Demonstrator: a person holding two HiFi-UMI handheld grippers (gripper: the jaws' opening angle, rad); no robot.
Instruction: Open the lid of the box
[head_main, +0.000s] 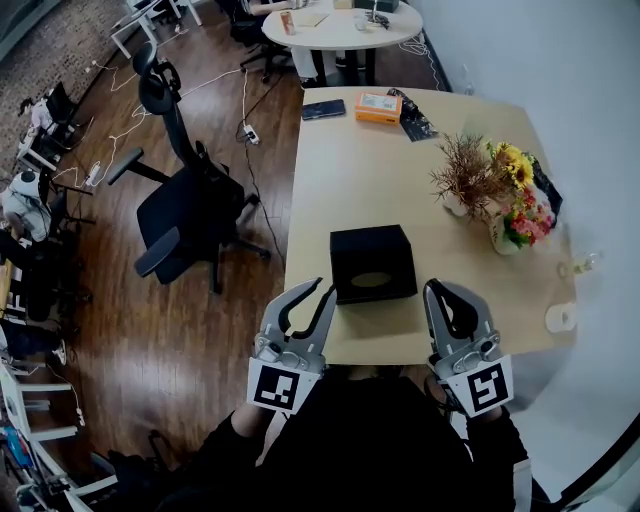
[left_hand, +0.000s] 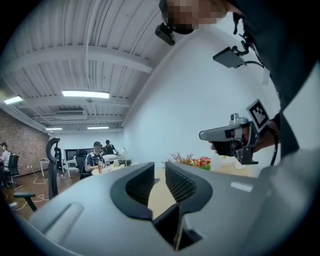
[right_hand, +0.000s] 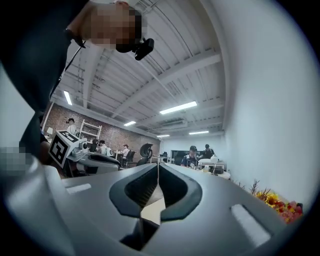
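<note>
A black box (head_main: 372, 262) with its lid down stands near the front edge of the light wooden table (head_main: 365, 170); an oval mark shows on its near face. My left gripper (head_main: 322, 287) hovers just left of the box's near corner, jaws shut and empty. My right gripper (head_main: 431, 287) hangs a little right of the box, also shut on nothing. Neither touches the box. The left gripper view shows its own tips (left_hand: 160, 167) nearly together and the right gripper (left_hand: 225, 134) across from it. In the right gripper view the tips (right_hand: 158, 165) meet. Both gripper views miss the box.
A vase of flowers (head_main: 518, 208) and a dried plant (head_main: 464, 176) stand at the table's right. An orange packet (head_main: 378, 107) and a dark phone (head_main: 323, 109) lie at the far end. A black office chair (head_main: 185, 215) stands left of the table. People sit at a round table (head_main: 340, 28) beyond.
</note>
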